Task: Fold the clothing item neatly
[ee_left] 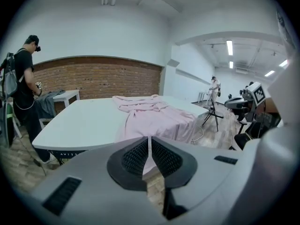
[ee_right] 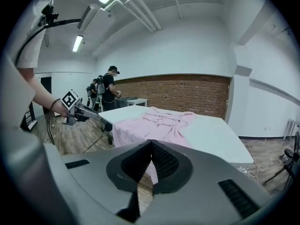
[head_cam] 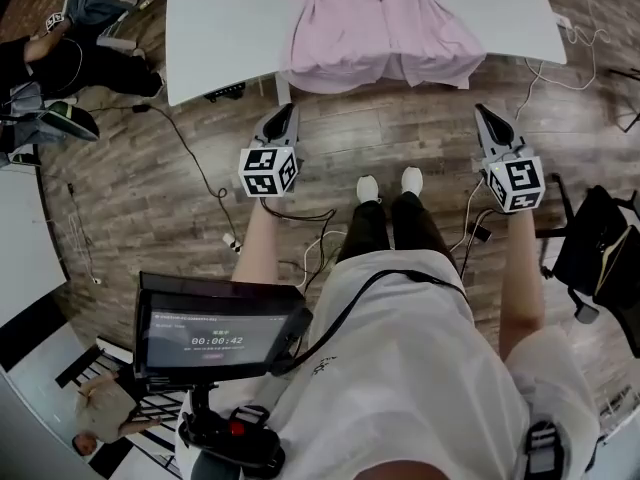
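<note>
Pink robe-like garment (head_cam: 380, 28), belt across the waist, lies unfolded and rumpled on white table (head_cam: 220, 28); its lower hem droops over the near edge.

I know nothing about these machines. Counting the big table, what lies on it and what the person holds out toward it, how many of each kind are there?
Claws: 2, the left claw and the right claw, both shut and empty
Pink garment: 1
White table: 1
Total: 4

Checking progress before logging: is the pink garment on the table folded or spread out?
Spread out: the pink robe lies open on the white table, hem hanging over the edge.
</note>
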The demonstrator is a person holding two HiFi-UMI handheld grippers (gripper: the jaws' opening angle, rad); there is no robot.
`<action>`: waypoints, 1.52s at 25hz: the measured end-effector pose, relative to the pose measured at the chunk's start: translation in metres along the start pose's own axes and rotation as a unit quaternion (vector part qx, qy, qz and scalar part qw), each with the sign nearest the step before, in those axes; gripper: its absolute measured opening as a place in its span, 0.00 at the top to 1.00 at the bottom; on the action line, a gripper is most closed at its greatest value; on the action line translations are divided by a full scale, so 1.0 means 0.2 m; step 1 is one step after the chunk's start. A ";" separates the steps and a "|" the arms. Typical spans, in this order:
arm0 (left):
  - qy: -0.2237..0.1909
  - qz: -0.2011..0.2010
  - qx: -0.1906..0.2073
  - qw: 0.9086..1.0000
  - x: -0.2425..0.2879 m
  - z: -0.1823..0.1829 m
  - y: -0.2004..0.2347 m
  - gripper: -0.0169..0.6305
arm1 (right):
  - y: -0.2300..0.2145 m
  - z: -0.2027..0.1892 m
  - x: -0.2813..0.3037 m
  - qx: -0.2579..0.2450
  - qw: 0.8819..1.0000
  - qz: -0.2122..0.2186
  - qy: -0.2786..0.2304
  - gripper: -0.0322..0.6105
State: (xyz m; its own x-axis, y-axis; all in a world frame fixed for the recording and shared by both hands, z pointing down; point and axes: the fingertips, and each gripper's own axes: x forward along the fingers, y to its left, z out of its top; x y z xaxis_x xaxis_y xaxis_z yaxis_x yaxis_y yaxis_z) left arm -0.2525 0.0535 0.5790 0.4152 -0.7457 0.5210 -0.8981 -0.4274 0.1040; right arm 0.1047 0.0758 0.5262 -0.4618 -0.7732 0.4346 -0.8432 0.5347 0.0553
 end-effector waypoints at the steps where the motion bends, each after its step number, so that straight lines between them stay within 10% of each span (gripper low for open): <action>1: 0.008 0.005 0.004 1.000 0.04 -0.03 0.03 0.97 | -0.03 -0.04 0.04 0.000 1.000 0.002 0.004 0.94; 16: 0.080 0.068 0.014 0.994 0.51 -0.45 0.26 0.97 | -0.21 -0.49 0.55 0.021 0.999 0.012 0.039 0.94; 20: 0.104 0.079 0.023 0.991 0.58 -0.58 0.35 0.84 | -0.32 -0.65 0.60 0.022 0.998 0.002 0.062 0.94; 38: 0.156 0.056 0.067 0.984 0.82 -0.88 0.57 0.70 | -0.69 -1.21 0.74 0.031 0.992 -0.030 0.118 0.66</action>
State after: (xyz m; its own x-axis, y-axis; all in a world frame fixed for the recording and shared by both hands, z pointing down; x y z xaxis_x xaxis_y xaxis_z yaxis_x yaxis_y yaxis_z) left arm -0.3134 -0.0277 0.8247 0.2304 -0.6077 0.7600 -0.9000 -0.4300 -0.0709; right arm 0.2196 -0.0302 0.8010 -0.3388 -0.6981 0.6308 -0.8863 0.4618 0.0349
